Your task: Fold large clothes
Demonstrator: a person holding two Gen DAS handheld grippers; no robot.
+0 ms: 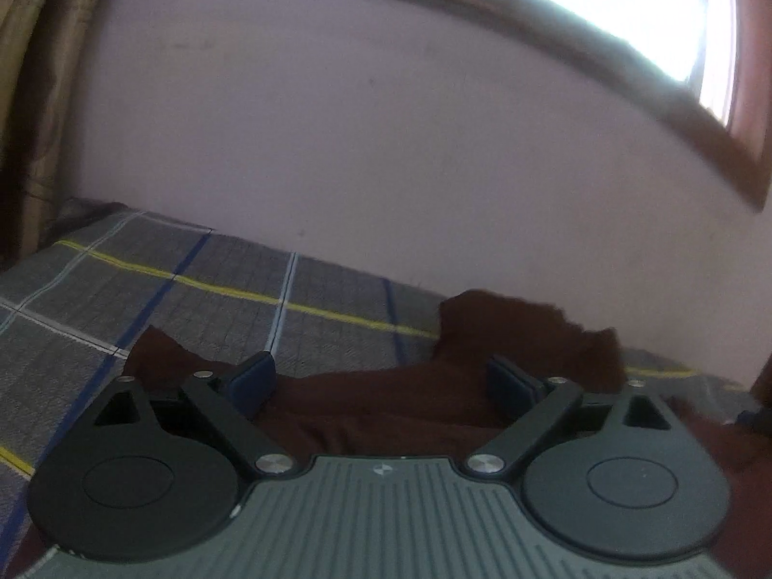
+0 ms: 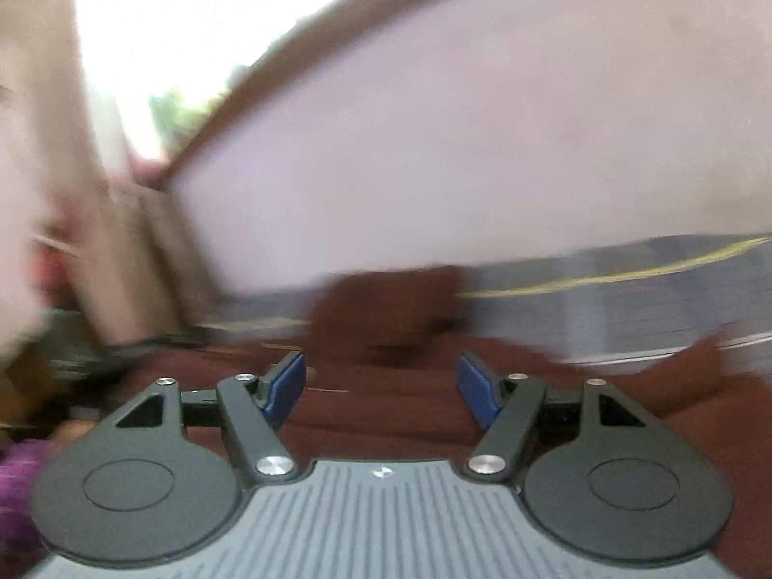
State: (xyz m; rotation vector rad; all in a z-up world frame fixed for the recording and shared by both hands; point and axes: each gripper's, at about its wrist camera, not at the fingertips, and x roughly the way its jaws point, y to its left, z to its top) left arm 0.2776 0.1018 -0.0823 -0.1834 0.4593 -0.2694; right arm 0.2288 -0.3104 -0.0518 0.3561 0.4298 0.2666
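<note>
Both the left tool [image 1: 381,381] and right tool [image 2: 381,386] are spread, empty, over the maroon garment [image 1: 386,405], which lies across the lower frame on the plaid bed [image 1: 193,280].

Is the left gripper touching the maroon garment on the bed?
Cannot tell. In the left wrist view the left gripper has its jaws spread wide over the maroon garment, but whether the pads rest on the cloth isn't visible.

Each hand-held gripper [image 1: 381,381] — black arms, blue pads, silver screws.
</note>
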